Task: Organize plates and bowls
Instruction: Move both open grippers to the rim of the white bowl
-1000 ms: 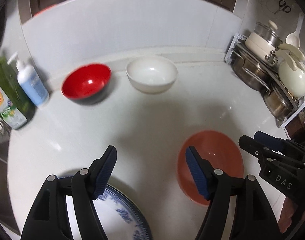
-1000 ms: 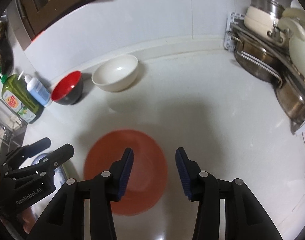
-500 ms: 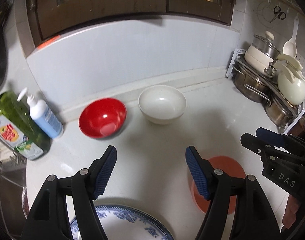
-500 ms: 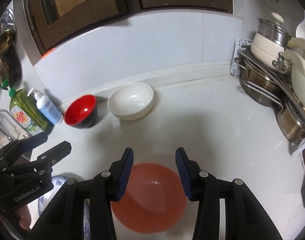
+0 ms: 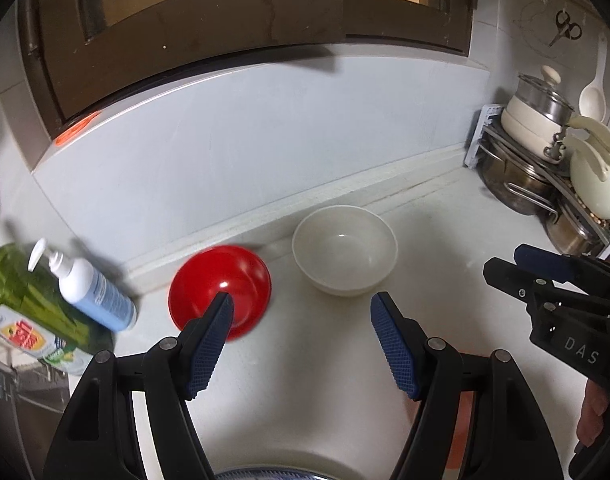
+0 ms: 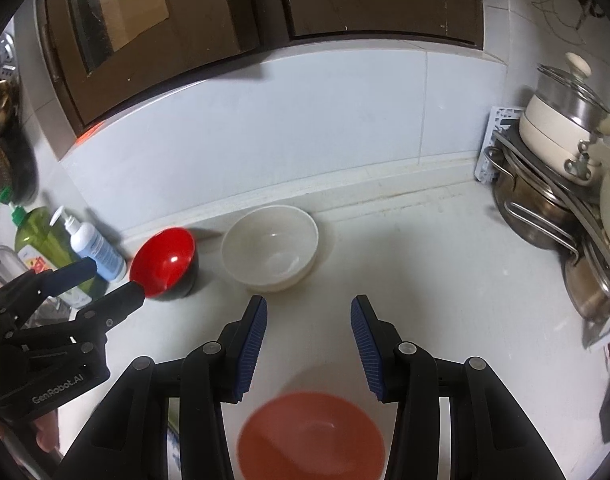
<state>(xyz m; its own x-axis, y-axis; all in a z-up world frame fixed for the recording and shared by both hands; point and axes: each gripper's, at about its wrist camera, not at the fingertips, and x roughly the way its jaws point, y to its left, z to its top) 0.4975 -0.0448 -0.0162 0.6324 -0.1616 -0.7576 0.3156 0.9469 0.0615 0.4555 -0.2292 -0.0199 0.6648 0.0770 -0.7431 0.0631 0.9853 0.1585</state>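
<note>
A red bowl [image 5: 221, 290] and a white bowl [image 5: 344, 249] stand side by side near the back wall of the white counter [image 5: 305, 408]; both also show in the right wrist view, the red bowl [image 6: 165, 262] left of the white bowl [image 6: 271, 252]. An orange plate [image 6: 311, 436] lies on the counter below my right gripper [image 6: 308, 344], which is open and empty. My left gripper [image 5: 301, 344] is open and empty, above the counter in front of the two bowls. A blue-patterned plate rim [image 5: 261, 474] shows at the bottom edge.
A green detergent bottle [image 5: 21, 312] and a white-and-blue pump bottle [image 5: 93, 288] stand at the left by the sink. A rack of steel pots and cream cookware [image 5: 553, 168] fills the right corner. Dark wooden window frames [image 6: 265, 8] sit above the backsplash.
Both grippers have pulled back and tilted up, so the bowls and plates slid down in view. The orange plate sits lower, and the blue-patterned plate is nearly out of the left view.
</note>
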